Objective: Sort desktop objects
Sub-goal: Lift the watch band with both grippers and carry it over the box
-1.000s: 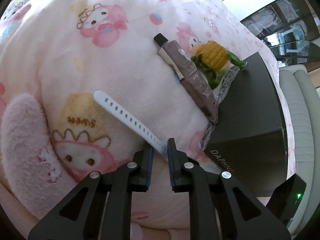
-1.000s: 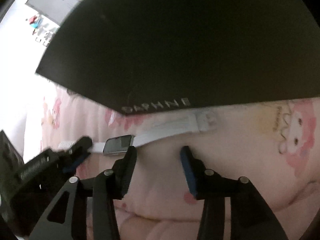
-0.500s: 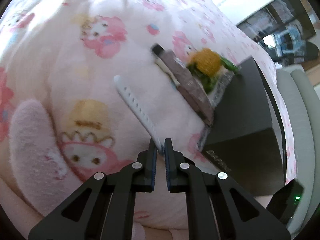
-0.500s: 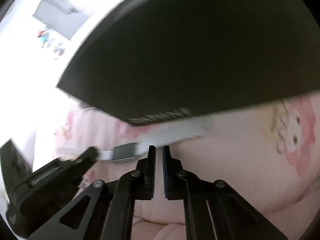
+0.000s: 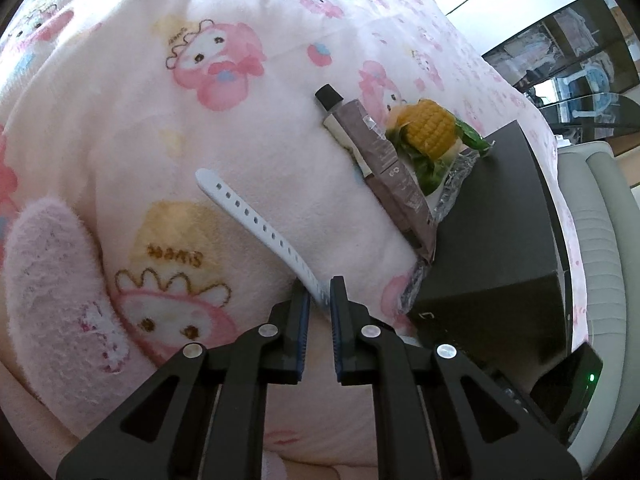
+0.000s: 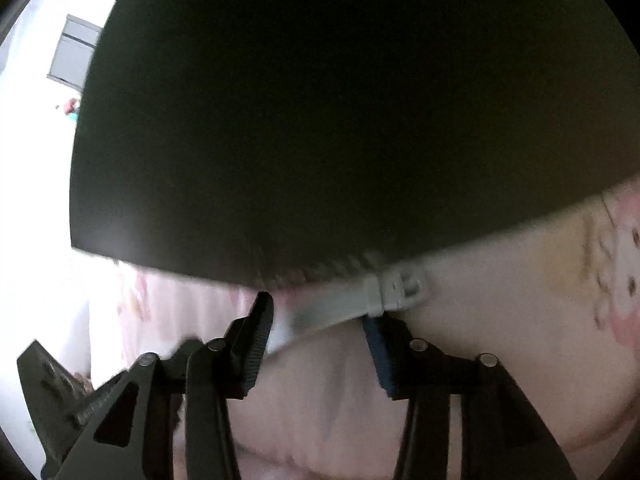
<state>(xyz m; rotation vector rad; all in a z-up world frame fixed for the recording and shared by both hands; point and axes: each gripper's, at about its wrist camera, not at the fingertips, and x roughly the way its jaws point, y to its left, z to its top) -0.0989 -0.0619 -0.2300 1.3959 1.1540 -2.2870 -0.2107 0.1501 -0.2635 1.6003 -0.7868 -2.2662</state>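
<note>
The left gripper [image 5: 319,296] is clamped on the holed strap of a white watch [image 5: 256,220], gripping it near the strap's lower end. From the grip the strap runs up and left, its free tip lying on the pink cartoon-print blanket [image 5: 240,128].

In the right wrist view, the right gripper [image 6: 318,312] has just been opening, after closing a moment before. Its jaws now stand apart with the buckle end of the watch [image 6: 394,290] between them; the strap passes across the gap, and the pads do not press it. That view is blurred, so whether the right finger touches the strap from below cannot be told.

A black box [image 5: 496,240] sits just right of the watch on the blanket; in the right wrist view it fills the upper frame, and the buckle lies close under its lower edge. Against the box's far left side lie a brown tube [image 5: 384,160] with a black cap and a toy corn cob [image 5: 430,128] on crinkled clear wrap. A fuzzy pink sock [image 5: 52,280] rests on the blanket at the left.
</note>
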